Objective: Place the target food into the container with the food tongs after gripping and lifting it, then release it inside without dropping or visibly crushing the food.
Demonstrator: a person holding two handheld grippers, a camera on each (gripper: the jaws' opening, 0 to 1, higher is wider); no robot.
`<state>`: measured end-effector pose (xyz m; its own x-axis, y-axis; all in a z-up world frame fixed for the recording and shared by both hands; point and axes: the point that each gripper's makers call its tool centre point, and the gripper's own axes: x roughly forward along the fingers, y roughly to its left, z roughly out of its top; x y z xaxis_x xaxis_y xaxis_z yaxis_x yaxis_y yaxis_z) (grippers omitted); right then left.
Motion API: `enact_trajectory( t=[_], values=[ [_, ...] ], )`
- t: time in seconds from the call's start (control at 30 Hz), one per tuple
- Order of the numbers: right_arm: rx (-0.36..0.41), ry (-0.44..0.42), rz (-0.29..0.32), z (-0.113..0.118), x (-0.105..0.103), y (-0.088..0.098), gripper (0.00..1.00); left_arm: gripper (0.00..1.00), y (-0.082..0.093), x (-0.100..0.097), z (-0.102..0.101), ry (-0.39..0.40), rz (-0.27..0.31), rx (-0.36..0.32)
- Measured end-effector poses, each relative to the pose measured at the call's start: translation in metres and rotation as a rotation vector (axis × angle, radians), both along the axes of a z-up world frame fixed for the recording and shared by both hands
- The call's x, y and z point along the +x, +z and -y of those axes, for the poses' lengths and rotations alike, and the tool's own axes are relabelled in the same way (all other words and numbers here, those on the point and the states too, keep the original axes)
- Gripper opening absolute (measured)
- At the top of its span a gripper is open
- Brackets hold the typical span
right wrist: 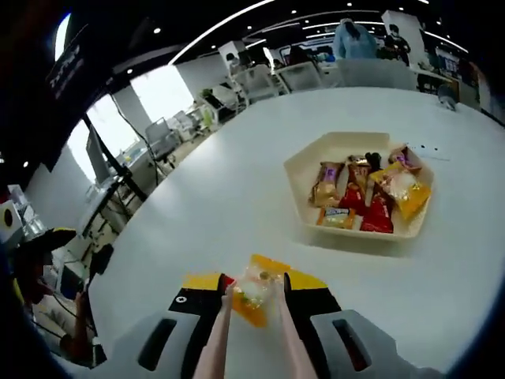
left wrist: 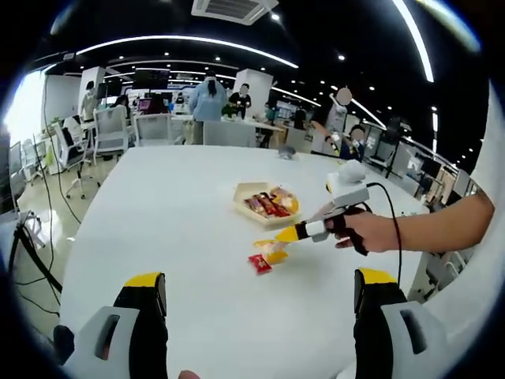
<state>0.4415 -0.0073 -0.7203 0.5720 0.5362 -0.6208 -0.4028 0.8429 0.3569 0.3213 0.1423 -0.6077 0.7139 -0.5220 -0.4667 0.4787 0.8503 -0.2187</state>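
Both of my right gripper [right wrist: 252,294]'s yellow-tipped jaws are closed on a pair of slim pale food tongs [right wrist: 251,335], and the tong tips pinch a small yellow-orange snack packet with a clear window showing pale food inside [right wrist: 254,294]; the packet looks whole, not flattened. From the left gripper view I see that same right gripper [left wrist: 286,234] reaching in from the right, a hand [left wrist: 371,231] wrapped round its grip, with the packet [left wrist: 274,251] at its tip above the white table top [left wrist: 181,221], just above a small red wrapped snack [left wrist: 259,264] that lies flat on the table. My left gripper [left wrist: 260,296] has its black, yellow-capped jaws spread wide apart with nothing between them, low over the near part of the table. Toward the table's far right side sits the cream six-sided shallow tray [right wrist: 316,162], holding several wrapped snacks [right wrist: 371,193] in red, gold and orange packets, bunched in its middle and right part. The held packet is near the tray's closest edge but apart from it, not over it. Beyond the table's far edge stand office chairs [left wrist: 110,130] and people [left wrist: 209,99].
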Motion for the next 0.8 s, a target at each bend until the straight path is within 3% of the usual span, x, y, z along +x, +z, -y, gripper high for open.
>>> enact_trajectory(
  t=[0.57, 0.8],
  values=[
    [-0.044, 0.032, -0.034, -0.024, 0.005, -0.012, 0.29, 0.99, -0.001, 0.001, -0.012, 0.025, -0.002, 0.003],
    [-0.061, 0.076, -0.025, -0.031, 0.005, -0.010, 0.20, 0.99, -0.001, 0.001, -0.020, 0.045, -0.005, 0.007]
  ],
)
